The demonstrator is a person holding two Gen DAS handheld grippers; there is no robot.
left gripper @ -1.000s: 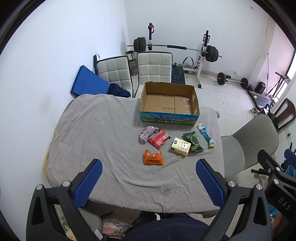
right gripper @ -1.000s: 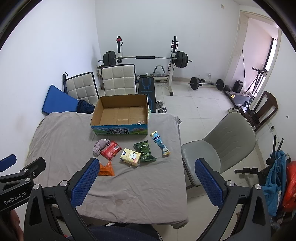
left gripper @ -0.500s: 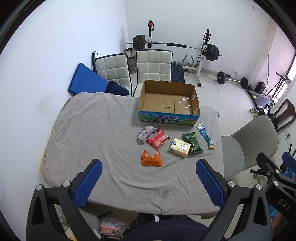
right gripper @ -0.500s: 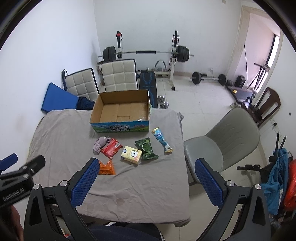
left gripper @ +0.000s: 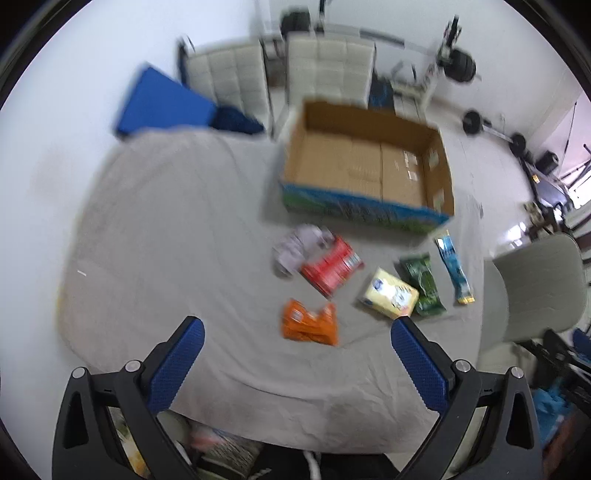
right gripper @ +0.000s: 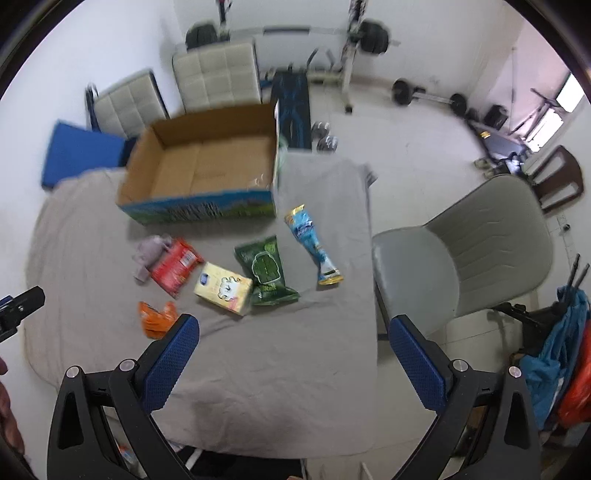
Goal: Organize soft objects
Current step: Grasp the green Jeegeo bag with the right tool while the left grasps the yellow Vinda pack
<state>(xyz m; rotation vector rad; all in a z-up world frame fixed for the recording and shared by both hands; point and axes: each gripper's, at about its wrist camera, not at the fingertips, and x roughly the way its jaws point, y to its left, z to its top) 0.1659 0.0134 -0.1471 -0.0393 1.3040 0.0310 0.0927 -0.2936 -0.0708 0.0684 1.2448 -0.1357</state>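
Note:
An empty cardboard box [left gripper: 365,173] [right gripper: 207,173] stands at the far side of a grey-covered table [left gripper: 166,240] [right gripper: 277,350]. In front of it lie a grey cloth [left gripper: 299,247] [right gripper: 149,253], a red packet [left gripper: 330,266] [right gripper: 173,267], an orange packet [left gripper: 310,323] [right gripper: 155,319], a yellow tissue pack [left gripper: 389,299] [right gripper: 223,288], a green packet [left gripper: 423,282] [right gripper: 264,267] and a blue tube packet [left gripper: 454,267] [right gripper: 314,243]. My left gripper [left gripper: 297,363] and right gripper [right gripper: 295,360] are open and empty, held above the table's near edge.
A grey chair [right gripper: 469,251] stands at the table's right side. Two white padded chairs [left gripper: 280,77] and a blue mat [left gripper: 162,103] are behind the table. A barbell rack [right gripper: 295,33] and weights stand on the floor at the back.
Both grippers have moved forward and down toward the table; the box and packets now look larger and closer. Nothing on the table has moved.

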